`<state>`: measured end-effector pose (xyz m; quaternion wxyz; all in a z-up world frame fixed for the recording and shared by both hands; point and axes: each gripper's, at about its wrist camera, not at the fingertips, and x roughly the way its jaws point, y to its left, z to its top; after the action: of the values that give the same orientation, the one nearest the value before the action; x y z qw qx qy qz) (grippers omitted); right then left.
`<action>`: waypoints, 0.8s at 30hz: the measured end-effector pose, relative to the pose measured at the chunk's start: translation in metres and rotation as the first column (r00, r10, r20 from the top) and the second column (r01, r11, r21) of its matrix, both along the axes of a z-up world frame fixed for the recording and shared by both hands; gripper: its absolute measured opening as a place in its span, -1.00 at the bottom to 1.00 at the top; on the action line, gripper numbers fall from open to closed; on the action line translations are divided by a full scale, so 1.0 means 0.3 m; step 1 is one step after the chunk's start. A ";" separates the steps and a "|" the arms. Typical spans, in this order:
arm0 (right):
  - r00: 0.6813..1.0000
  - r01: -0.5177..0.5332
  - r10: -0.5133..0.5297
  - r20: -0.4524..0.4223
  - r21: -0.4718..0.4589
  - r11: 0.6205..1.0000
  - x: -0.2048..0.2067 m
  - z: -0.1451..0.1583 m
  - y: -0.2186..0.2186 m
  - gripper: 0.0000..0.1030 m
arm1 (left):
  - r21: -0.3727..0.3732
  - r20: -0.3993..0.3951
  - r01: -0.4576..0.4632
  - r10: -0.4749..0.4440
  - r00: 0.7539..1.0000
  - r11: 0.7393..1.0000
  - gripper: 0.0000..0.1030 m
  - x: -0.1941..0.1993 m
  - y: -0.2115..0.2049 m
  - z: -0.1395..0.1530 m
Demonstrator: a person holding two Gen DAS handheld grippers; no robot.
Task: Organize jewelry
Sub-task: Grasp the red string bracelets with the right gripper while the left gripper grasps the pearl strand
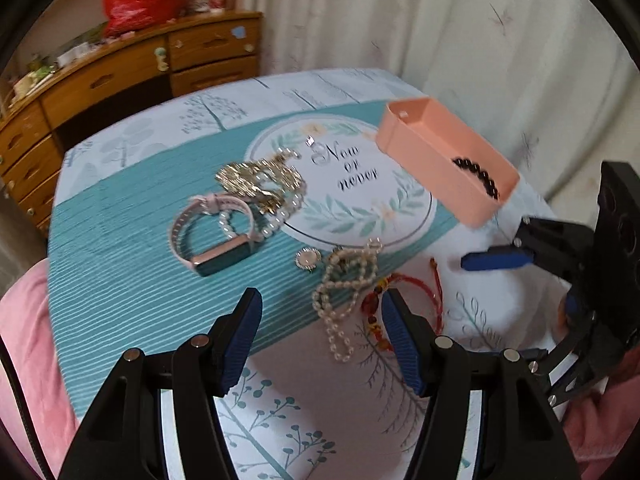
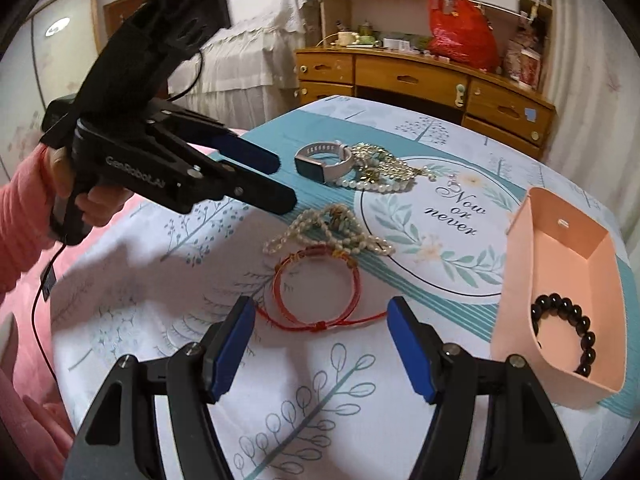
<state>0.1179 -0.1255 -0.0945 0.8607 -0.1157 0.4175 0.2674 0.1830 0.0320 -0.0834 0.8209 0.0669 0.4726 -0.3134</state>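
Observation:
A pink tray point(image 2: 516, 280) stands at the right of the table and holds a black bead bracelet point(image 2: 568, 330); the tray point(image 1: 424, 156) and bracelet point(image 1: 478, 176) also show in the left wrist view. A red cord bracelet point(image 2: 318, 280) lies just ahead of my open, empty right gripper point(image 2: 320, 320). A pearl strand point(image 2: 328, 230) lies beyond it. A pink-strap watch point(image 2: 326, 160) and a gold-and-pearl pile point(image 2: 380, 172) lie farther back. My left gripper point(image 1: 320, 320) is open and empty, its right finger over the red bracelet point(image 1: 400, 300), beside the pearl strand point(image 1: 344, 292).
A small round pendant point(image 1: 307, 259) lies near the pearl strand. The table wears a teal and white cloth point(image 2: 440, 216) printed "Now or never". A wooden dresser point(image 2: 424, 76) with a red bag point(image 2: 460, 36) stands behind. Curtains hang at the right.

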 end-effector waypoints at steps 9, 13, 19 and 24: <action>0.999 -0.040 0.041 0.013 -0.100 0.994 0.002 -0.048 0.041 0.34 | 0.115 -0.008 0.121 -0.121 0.993 0.986 -0.03 0.010 -0.050 -0.073; 0.999 -0.040 0.042 0.014 -0.118 0.992 0.017 -0.059 0.050 0.34 | 0.141 -0.024 0.151 -0.149 0.989 0.978 -0.18 0.013 -0.069 -0.093; 0.999 -0.034 0.035 0.007 -0.127 0.991 0.047 -0.072 0.058 0.34 | 0.154 -0.021 0.162 -0.161 0.987 0.975 -0.20 0.030 -0.088 -0.092; 0.999 -0.054 0.054 -0.006 -0.122 0.991 0.062 -0.073 0.075 0.34 | 0.159 -0.010 0.146 -0.146 0.989 0.976 -0.43 0.037 -0.093 -0.090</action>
<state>0.1366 -0.1030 -0.1165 0.8439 -0.1791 0.4310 0.2646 0.1942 0.0040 -0.1103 0.7883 0.1670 0.4891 -0.3339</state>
